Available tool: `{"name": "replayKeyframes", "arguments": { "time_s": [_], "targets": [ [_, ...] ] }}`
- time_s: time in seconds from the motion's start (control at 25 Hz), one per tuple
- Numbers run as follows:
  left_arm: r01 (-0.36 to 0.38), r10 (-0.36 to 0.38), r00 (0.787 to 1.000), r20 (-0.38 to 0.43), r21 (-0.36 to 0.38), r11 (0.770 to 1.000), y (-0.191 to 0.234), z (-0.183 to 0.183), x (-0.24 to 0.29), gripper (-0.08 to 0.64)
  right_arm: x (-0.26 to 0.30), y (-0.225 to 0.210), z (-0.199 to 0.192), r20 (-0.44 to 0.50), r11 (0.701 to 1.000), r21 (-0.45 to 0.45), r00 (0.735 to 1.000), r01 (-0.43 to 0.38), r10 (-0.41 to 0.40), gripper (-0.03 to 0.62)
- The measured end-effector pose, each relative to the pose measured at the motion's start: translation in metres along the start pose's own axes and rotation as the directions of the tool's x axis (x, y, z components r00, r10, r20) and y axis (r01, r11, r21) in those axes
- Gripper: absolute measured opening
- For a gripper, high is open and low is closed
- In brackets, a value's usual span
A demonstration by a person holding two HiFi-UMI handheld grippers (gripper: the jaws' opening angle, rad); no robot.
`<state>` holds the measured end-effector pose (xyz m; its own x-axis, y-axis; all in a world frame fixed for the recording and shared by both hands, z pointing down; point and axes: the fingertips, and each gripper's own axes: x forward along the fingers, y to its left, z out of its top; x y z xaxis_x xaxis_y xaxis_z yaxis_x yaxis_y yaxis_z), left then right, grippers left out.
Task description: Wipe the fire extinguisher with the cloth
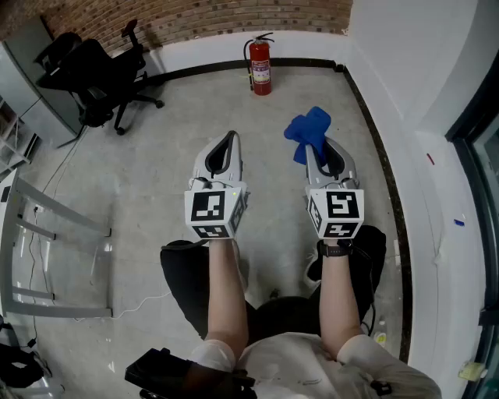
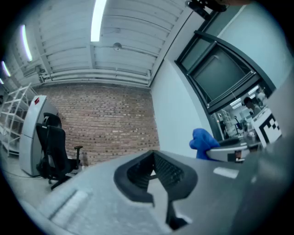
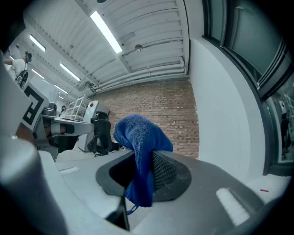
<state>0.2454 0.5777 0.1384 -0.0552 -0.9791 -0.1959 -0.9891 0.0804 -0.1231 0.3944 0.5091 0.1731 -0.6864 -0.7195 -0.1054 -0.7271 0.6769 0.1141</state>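
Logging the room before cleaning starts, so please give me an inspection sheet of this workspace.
Surface: bare concrete floor; no table.
Job's things: red fire extinguisher upright against the wall; blue cloth in the right gripper.
Clutter: black office chair; metal frame at left.
Grippers: left gripper shut, empty; right gripper shut on the blue cloth.
Cables: thin cable on the floor near the metal frame.
Surroundings: brick wall; white wall at right.

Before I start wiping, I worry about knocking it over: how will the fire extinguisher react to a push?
The fire extinguisher stands upright, tall and narrow, on the floor by the wall, so a high push might tip it. Its round body would likely roll once down. It looks rigid, probably heavy.
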Motion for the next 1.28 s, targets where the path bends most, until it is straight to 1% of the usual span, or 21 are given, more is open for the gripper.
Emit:
{"name": "replayKeyframes", "arguments": {
  "time_s": [0.08, 0.2, 0.4, 0.6, 0.72, 0.84, 0.96, 1.08, 1.16, 1.28],
  "targets": [
    [-0.006, 0.006, 1.0, -0.002, -0.007, 1.0, -0.006, -0.004, -0.002, 0.0, -0.003, -0.001, -0.007, -0.005, 1.0, -0.001, 1.0, -0.015, 0.015, 0.087],
    [-0.007, 0.007, 1.0, -0.016, -0.009, 1.0, -0.011, -0.013, -0.004, 0.002, -0.006, -0.002, -0.015, -0.011, 1.0, 0.014, 1.0, -0.011, 0.011, 0.087],
    [-0.039, 0.039, 0.999, -0.025, -0.017, 0.999, 0.001, -0.019, -0.009, 0.002, -0.004, 0.01, -0.021, -0.026, 1.0, 0.009, 0.999, -0.023, 0.024, 0.087],
    [-0.006, 0.005, 0.999, -0.037, -0.029, 1.0, -0.012, -0.032, 0.0, 0.002, 0.0, 0.012, -0.03, -0.033, 1.0, 0.01, 0.999, -0.026, 0.027, 0.087],
    [0.003, -0.005, 0.999, -0.046, -0.044, 0.999, -0.008, -0.044, 0.013, 0.002, 0.015, 0.015, -0.037, -0.04, 0.999, 0.012, 0.999, -0.036, 0.036, 0.087],
    [-0.008, 0.005, 0.998, -0.057, -0.054, 0.999, 0.001, -0.051, 0.029, 0.002, 0.033, 0.018, -0.041, -0.048, 0.998, 0.013, 0.997, -0.061, 0.062, 0.087],
    [-0.013, 0.01, 0.999, -0.049, -0.058, 0.998, 0.0, -0.047, 0.047, 0.002, 0.044, 0.012, -0.035, -0.027, 0.997, 0.019, 0.997, -0.076, 0.076, 0.087],
    [-0.001, -0.001, 1.0, -0.029, -0.061, 0.998, -0.009, -0.043, 0.065, 0.002, 0.055, 0.001, -0.032, -0.009, 0.996, 0.014, 0.996, -0.087, 0.087, 0.087],
    [0.006, -0.009, 0.999, -0.037, -0.065, 0.998, -0.012, -0.051, 0.074, 0.002, 0.062, -0.006, -0.036, -0.015, 0.996, 0.012, 0.996, -0.089, 0.09, 0.087],
    [0.015, -0.019, 0.998, -0.067, -0.059, 0.998, -0.009, -0.068, 0.084, 0.002, 0.075, -0.014, -0.045, -0.029, 0.997, 0.033, 0.997, -0.071, 0.072, 0.087]
  ]
}}
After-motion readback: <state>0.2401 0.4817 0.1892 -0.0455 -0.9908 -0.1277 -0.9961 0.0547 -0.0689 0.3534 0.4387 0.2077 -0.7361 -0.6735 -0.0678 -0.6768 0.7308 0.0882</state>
